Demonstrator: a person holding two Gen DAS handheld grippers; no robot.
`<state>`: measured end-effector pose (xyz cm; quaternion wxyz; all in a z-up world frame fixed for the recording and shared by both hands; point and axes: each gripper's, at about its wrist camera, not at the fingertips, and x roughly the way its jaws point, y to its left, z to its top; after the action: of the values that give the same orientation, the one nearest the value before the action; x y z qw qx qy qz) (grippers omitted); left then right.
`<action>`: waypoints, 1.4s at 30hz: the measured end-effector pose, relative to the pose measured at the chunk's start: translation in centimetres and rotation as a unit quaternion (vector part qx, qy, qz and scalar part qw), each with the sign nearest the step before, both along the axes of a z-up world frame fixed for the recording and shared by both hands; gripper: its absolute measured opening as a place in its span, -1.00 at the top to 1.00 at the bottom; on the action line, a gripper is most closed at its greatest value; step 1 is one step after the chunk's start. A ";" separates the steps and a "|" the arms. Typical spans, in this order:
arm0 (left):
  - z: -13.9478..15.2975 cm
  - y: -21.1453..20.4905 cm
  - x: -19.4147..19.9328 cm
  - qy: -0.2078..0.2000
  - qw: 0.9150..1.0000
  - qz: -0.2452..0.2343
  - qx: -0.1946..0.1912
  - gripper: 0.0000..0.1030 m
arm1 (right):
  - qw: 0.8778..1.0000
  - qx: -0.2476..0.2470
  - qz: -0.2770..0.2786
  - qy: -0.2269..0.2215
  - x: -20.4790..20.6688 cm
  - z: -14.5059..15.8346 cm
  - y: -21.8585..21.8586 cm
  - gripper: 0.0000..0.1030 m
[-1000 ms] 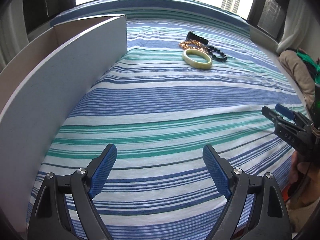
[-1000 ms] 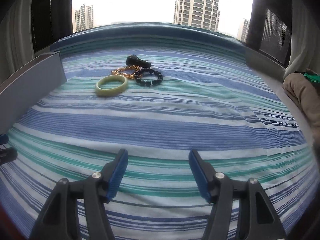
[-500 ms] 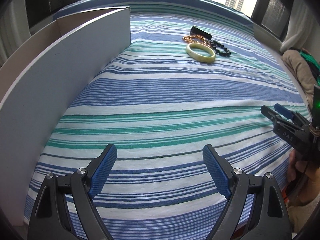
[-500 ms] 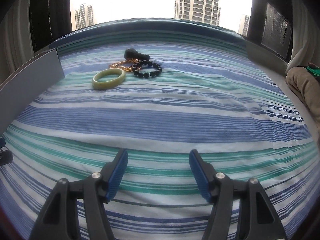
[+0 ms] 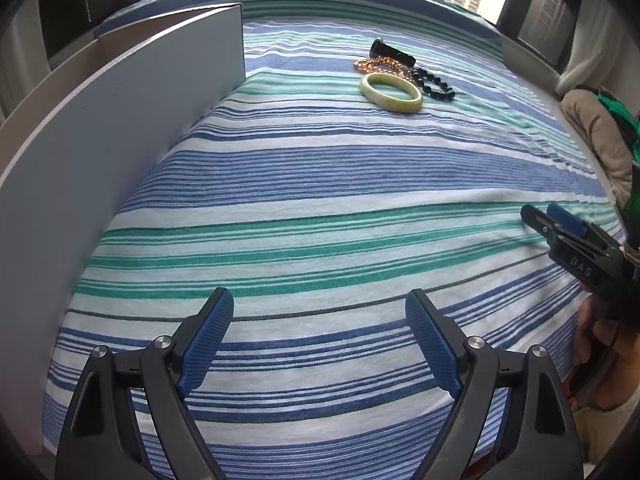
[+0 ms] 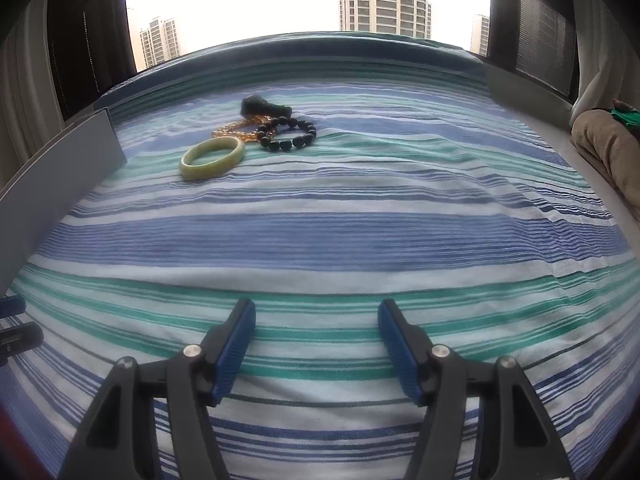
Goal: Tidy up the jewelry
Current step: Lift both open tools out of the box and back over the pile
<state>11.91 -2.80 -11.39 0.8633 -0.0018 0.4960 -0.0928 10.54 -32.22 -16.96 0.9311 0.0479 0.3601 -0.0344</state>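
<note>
Striped cloth (image 6: 360, 236) in blue, teal and white covers the whole surface here, and all the jewelry sits bunched together at the far end of it. Closest to the cameras in that little pile is a pale green bangle (image 6: 212, 157), lying flat. Just behind it there's a gold chain (image 6: 240, 133) in a loose heap, and to the right of that a black bead bracelet (image 6: 289, 134) lying in a ring, overlapping the chain a bit. At the very back is a dark black piece (image 6: 262, 107), looks like a watch or strap, but it's too blurry to say for sure.

Along the left edge stands a grey box (image 5: 100, 128) with a tall wall, its inside brownish from what shows over the rim. The jewelry is well apart from it, off to the right of its far corner.

Both claws are low over the near part of the cloth, nowhere close to the pile. Left claw (image 5: 320, 332) has its blue pads spread wide with nothing between them. Right claw (image 6: 317, 344) is the same deal, pads apart and holding nothing; from the left wrist view you can see it poking in from the right side (image 5: 556, 220).

Off at the right edge there's a beige bundle (image 6: 608, 148) with something green on it.
</note>
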 end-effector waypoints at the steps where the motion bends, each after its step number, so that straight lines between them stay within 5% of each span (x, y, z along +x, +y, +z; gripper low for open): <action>1: 0.1 -0.1 0.1 0.000 1.000 -0.001 0.000 -0.72 | 1.000 0.001 0.000 0.001 0.0 0.0 0.0 -0.26; 17: 4.0 -1.8 1.9 -0.017 1.000 -0.013 -0.016 -0.72 | 1.000 0.008 -0.001 -0.007 -0.4 0.1 0.0 -0.26; 28: 7.5 -4.9 5.6 -0.038 0.997 -0.070 -0.016 -0.76 | 1.000 0.011 -0.005 -0.011 -0.5 0.1 -0.1 -0.26; 32: 6.9 -6.3 8.5 -0.032 0.995 -0.088 -0.017 -0.76 | 1.000 0.013 -0.006 -0.010 -0.4 0.0 -0.1 -0.26; 42: 3.0 -14.8 14.9 -0.064 0.981 -0.171 0.059 -0.61 | 1.000 0.019 -0.006 -0.009 -0.5 0.0 -0.4 -0.26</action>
<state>26.81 -17.55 -8.36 0.8633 0.1397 0.4374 -0.2096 9.99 -32.61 -17.00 0.9330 0.0686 0.3517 -0.0329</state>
